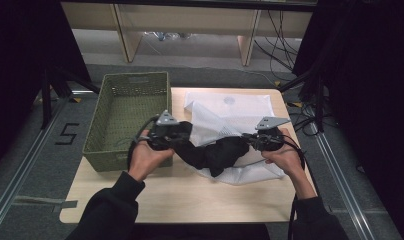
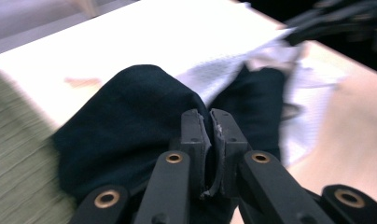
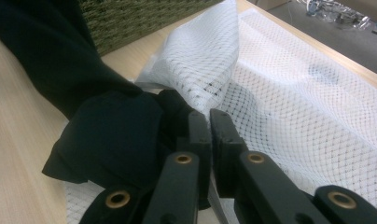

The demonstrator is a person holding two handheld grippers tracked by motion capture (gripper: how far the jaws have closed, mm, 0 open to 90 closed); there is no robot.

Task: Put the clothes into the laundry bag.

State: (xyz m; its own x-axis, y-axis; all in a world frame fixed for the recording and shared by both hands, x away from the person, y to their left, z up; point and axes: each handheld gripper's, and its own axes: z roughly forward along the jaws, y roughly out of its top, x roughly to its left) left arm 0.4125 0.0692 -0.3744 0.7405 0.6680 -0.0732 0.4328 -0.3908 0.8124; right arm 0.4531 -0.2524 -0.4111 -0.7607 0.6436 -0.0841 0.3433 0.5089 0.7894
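Note:
A black cloth (image 1: 215,152) hangs between my two grippers over a white mesh bag (image 1: 230,107) spread on the table. My left gripper (image 1: 182,131) is shut on one end of the cloth (image 2: 126,116), its jaws (image 2: 210,116) pressed together on the fabric. My right gripper (image 1: 247,137) is at the other end, where the cloth (image 3: 112,135) meets the mesh bag (image 3: 294,116). Its jaws (image 3: 209,116) are closed, and a thin white edge of the mesh shows between them. Part of the cloth lies on or in the bag; I cannot tell which.
A green woven basket (image 1: 132,79) stands at the table's left side, close beside my left hand, and appears in the left gripper view (image 2: 14,154). Bare wooden tabletop (image 1: 190,200) lies in front of the hands. Cables run on the floor at the right.

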